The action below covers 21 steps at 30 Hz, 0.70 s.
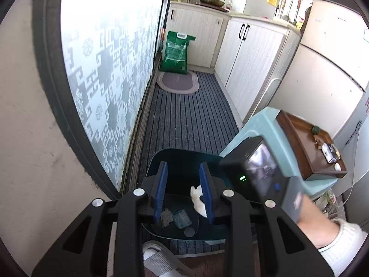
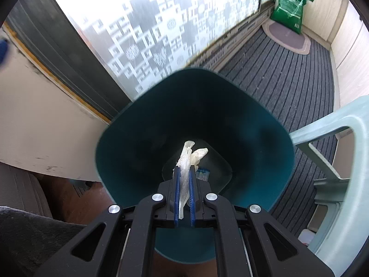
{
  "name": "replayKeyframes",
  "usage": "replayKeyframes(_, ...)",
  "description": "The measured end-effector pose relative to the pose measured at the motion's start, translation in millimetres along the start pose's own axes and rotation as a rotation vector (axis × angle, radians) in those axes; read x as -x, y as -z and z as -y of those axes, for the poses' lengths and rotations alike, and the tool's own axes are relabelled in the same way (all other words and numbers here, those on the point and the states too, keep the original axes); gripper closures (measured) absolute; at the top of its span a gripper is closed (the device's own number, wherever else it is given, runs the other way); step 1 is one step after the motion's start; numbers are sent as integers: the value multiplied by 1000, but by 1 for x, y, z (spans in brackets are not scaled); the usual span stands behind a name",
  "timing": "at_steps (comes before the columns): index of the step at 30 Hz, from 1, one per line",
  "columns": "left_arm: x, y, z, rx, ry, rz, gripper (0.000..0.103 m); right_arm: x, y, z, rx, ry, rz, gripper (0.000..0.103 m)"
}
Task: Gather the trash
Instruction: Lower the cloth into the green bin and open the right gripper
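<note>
One light, limp plastic wrapper (image 2: 188, 161) hangs pinched mid-length in your right gripper (image 2: 184, 177) jaws over the bin (image 2: 129, 120); left gripper (image 1: 183, 184) jaws gape empty.

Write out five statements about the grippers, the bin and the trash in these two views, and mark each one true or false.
1. The right gripper is shut on a crumpled white wrapper. True.
2. The wrapper is held above the open teal bin. True.
3. The bin holds nothing yet. False: a grey scrap and a blue packet lie on its bottom.
4. The left gripper is clamped on the bin's rim. False: it is open and holds nothing, above the bin.
5. A green sack stands on the floor at the far end, by the oval mat. True.
</note>
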<state>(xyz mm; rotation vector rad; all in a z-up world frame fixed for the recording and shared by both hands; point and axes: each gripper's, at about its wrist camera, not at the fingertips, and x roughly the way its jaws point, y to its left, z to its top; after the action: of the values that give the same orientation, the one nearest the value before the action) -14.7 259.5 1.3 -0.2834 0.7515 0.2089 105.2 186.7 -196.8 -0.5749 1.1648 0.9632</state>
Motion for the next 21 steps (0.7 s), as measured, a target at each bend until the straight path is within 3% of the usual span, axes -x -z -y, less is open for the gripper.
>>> replayKeyframes(11,30,-9,2,19,57,94,73,-40,7,-5,19,40,-82,94)
replayKeyframes(12,30,-9,3,19,62,97,73,-41,7,-6,18,41,-87,88)
replayKeyframes(13,32,-10,4,19,65,101,73,-42,7,-6,17,40,-89,73)
replayKeyframes(15,32,-11,6,14,71,103,73,-41,9,-8,21,43,-85,58)
replayKeyframes(21,38,-13,9,9,89,119,64,-28,9,-11,25,42,-53,58)
